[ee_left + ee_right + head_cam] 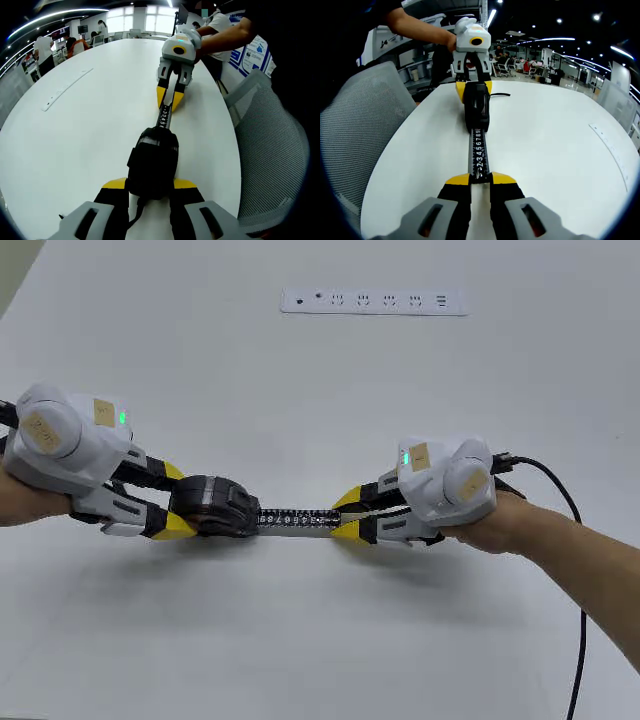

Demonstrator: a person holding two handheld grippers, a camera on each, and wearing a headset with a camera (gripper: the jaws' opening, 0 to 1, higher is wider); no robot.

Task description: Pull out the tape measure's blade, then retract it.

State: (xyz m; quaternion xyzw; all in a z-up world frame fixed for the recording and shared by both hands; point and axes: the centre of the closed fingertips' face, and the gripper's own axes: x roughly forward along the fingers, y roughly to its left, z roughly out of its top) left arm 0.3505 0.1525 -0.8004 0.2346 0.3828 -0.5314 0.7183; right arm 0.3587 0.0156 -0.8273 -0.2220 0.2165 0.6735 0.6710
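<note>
A black tape measure (213,507) rests on the white table, held in my left gripper (178,502), whose yellow-tipped jaws are shut on its case (152,161). Its blade (298,519) is drawn out a short way toward the right, with printed numbers showing (478,153). My right gripper (349,514) is shut on the blade's end (479,176). In the right gripper view the case (477,106) lies straight ahead with the left gripper (471,89) behind it. The right gripper (170,98) appears ahead in the left gripper view.
A white power strip (373,302) lies flat at the far side of the table (320,640). A black cable (575,540) runs from the right gripper off the table's near right. A grey mesh chair (270,160) stands beside the table edge.
</note>
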